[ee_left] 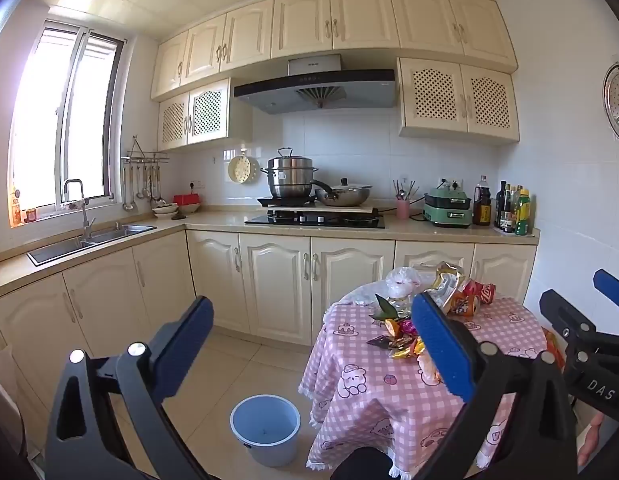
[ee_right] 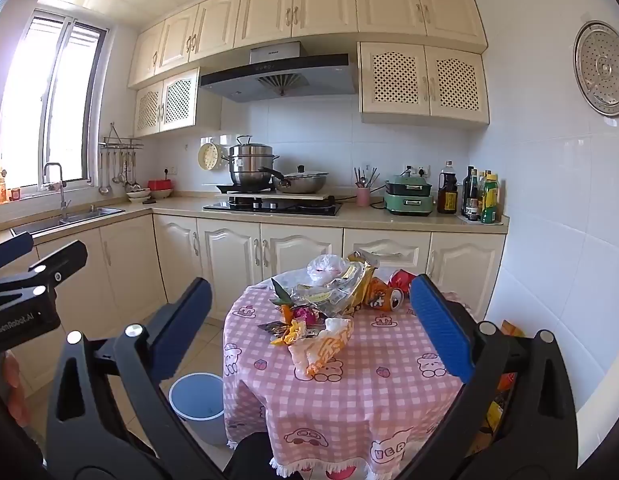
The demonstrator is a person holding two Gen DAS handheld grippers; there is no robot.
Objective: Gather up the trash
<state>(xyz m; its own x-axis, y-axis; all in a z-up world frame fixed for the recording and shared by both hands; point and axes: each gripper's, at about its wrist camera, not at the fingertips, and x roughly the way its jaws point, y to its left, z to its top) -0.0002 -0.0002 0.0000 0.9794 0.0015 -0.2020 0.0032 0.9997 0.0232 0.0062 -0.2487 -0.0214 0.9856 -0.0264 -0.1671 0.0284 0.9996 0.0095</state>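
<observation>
Crumpled wrappers (ee_right: 321, 312) lie ahead between right fingers (ee_right: 437, 320) (spread wide, both grippers empty).

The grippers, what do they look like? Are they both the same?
Yes, they match. The left gripper and the right gripper each have two flat blue pads with a bumpy face, set on black frames with silver bolts. Seen from the other camera, the right gripper's body shows white letters "DAS", the left one's "GenRobot.AI". No cables or sleeves show.

both the left gripper (ee_left: 313, 348) and the right gripper (ee_right: 311, 328) hang side by side, tipped slightly downward, blue-padded jaws spread wide with nothing clamped between them.
</observation>
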